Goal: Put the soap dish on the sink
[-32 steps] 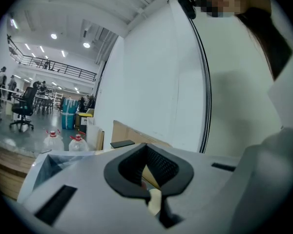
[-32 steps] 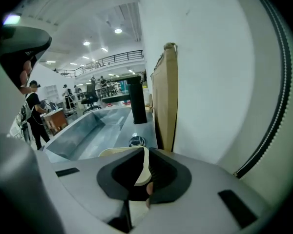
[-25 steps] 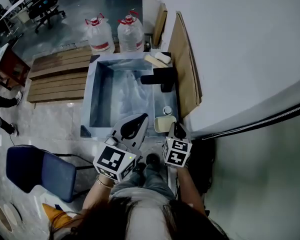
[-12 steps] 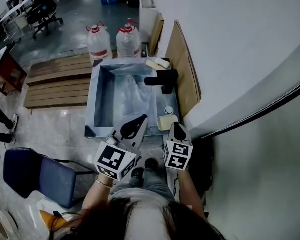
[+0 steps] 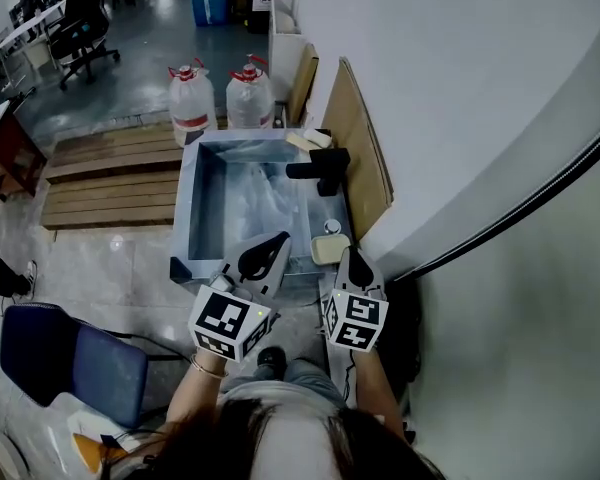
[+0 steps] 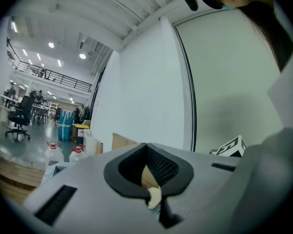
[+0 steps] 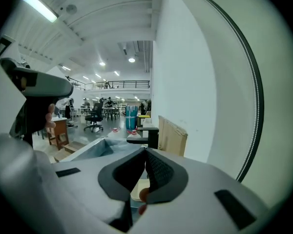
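Note:
The cream soap dish [image 5: 326, 249] lies on the near right corner of the metal sink [image 5: 187, 208], just short of the black faucet [image 5: 320, 168]. My right gripper [image 5: 352, 255] is shut and empty, its tip just right of the dish. To the dish's left, over the sink's near rim, my left gripper [image 5: 279, 238] is shut with nothing in it. In the left gripper view the left gripper [image 6: 146, 145] points at the white wall, and a cream bit shows through the hole in its jaws. The right gripper [image 7: 145, 151] looks along the sink toward the faucet [image 7: 145, 135].
A small round object [image 5: 332, 227] sits on the rim beyond the dish, and a pale bar [image 5: 308, 140] lies at the far corner. Cardboard sheets [image 5: 362, 158] lean on the wall at the right. Two water jugs [image 5: 191, 103] and wooden pallets [image 5: 110, 173] are behind; a blue chair [image 5: 65, 358] is left.
The head view has tilted, so the sink sits slightly higher in the picture. Both grippers stay shut and keep their places beside the soap dish.

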`<state>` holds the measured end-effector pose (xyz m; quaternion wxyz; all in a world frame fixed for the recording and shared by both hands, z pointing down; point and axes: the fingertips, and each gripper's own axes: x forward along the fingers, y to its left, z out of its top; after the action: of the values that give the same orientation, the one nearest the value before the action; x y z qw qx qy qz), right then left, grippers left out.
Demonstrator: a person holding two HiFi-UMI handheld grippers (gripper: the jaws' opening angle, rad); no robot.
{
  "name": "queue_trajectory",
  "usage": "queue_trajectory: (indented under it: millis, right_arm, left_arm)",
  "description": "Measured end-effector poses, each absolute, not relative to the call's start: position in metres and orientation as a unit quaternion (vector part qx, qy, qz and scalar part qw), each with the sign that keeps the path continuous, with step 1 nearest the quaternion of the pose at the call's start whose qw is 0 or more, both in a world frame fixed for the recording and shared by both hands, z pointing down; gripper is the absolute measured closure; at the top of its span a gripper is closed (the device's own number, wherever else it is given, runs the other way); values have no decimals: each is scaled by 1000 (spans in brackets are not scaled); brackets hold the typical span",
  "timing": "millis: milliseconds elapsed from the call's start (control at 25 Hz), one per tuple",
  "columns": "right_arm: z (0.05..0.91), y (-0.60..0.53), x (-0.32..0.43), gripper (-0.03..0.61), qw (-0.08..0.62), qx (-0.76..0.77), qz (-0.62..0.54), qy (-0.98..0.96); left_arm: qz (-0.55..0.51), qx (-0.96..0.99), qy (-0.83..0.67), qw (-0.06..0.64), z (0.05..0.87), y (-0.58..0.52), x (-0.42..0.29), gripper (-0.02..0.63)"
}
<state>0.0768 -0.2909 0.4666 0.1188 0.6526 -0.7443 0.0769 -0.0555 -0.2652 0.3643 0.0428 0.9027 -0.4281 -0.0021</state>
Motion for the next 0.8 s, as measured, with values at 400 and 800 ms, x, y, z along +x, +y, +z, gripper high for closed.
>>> queue_trajectory:
  millis: [400, 800]
  right_arm:
    - [424, -263, 73, 552, 87, 637, 41, -765]
    - [390, -229, 76, 552, 65, 618, 21, -783]
  left_arm:
    - [-1, 903, -429, 27, 354, -246, -43, 606]
    - [-3, 896, -444, 13, 342, -214, -33, 606]
